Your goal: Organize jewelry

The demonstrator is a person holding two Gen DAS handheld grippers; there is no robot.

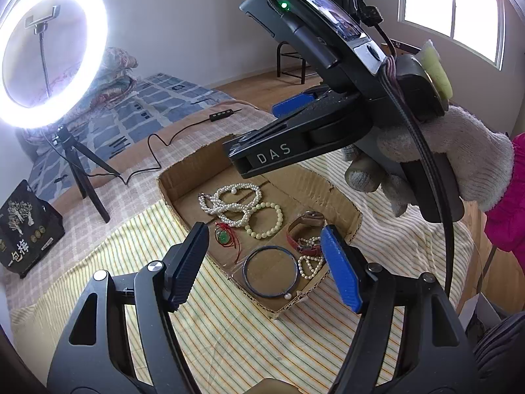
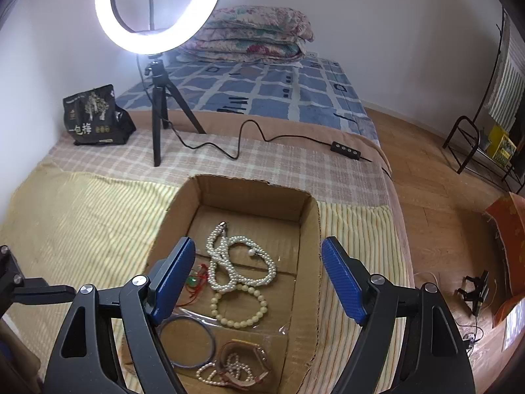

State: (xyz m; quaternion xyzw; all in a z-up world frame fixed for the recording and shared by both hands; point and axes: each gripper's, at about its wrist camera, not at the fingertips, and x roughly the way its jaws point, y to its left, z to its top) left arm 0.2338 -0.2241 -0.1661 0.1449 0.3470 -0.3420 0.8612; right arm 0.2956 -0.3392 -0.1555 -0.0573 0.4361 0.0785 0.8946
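Observation:
A shallow cardboard box (image 1: 331, 193) (image 2: 308, 216) lies on the striped bed cover. It holds a long pearl necklace (image 1: 229, 202) (image 2: 242, 262), a pale bead bracelet (image 1: 264, 220) (image 2: 239, 307), a red-string green pendant (image 1: 224, 234) (image 2: 193, 280), a blue bangle (image 1: 270, 271) (image 2: 187, 341), a strap watch (image 1: 305, 229) (image 2: 249, 354) and a short pearl strand (image 1: 310, 261) (image 2: 216, 372). My left gripper (image 1: 264, 246) hangs open and empty over the box's near end. A gloved hand (image 1: 443, 151) holds my right gripper (image 2: 259, 246) (image 1: 256, 134) open and empty above the box.
A lit ring light on a tripod (image 2: 160, 98) stands behind the box, its cable and controller (image 2: 344, 149) trailing across the checked blanket. A black printed bag (image 2: 95, 115) sits at the far left. Folded quilts (image 2: 252, 32) lie farther back. Wooden floor (image 2: 443, 197) lies beyond the bed's right edge.

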